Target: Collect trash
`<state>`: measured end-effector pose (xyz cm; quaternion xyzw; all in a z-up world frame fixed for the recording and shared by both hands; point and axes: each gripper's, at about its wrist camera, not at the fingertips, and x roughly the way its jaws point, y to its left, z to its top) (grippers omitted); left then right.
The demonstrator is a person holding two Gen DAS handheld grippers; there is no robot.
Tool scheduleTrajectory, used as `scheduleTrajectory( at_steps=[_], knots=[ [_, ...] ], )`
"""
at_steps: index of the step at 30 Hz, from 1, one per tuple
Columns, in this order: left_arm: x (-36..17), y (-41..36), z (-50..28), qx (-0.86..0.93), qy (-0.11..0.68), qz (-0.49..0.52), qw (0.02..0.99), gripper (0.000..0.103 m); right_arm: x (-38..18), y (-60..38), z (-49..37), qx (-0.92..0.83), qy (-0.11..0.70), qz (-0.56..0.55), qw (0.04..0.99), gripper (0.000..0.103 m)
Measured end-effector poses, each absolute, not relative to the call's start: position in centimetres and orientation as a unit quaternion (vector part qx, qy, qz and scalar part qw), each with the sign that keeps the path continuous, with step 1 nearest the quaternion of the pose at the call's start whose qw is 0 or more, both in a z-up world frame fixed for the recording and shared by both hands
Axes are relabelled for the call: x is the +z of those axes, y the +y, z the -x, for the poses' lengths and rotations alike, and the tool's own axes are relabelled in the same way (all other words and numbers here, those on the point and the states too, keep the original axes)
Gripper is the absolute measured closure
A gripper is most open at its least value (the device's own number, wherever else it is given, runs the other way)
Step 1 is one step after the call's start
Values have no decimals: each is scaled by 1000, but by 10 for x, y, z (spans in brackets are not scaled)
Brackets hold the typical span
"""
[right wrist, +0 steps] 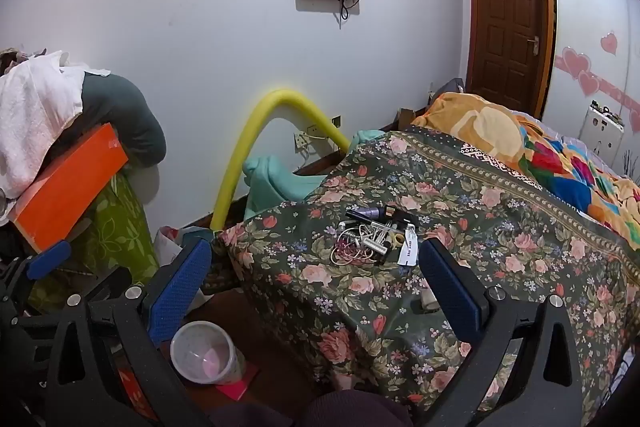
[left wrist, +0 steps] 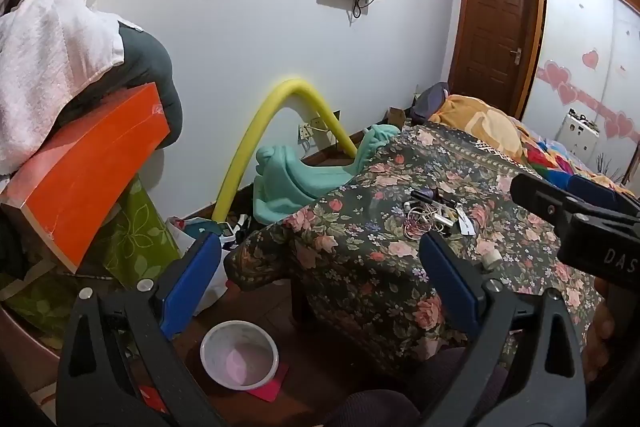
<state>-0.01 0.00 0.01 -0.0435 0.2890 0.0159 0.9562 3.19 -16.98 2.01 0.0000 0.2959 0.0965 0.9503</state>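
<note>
Basically nothing had been collected yet. The pile of trash, tangled cords, small tubes and a paper tag, was still left sitting on the floral bedspread, and a small white roll was lying near the edge. An empty plastic cup was parked on the floor below. Both the left gripper and right gripper were held level above the bed corner, fingers spread wide, nothing pinched, the right one aimed at the pile.
</note>
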Motion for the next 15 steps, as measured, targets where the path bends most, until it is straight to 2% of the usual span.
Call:
scheduleTrajectory(
  at_steps=[15],
  knots=[
    [-1, -3, 0, 19, 293, 37, 955, 4, 23, -171, -31, 97, 294, 0, 951, 0]
  ],
)
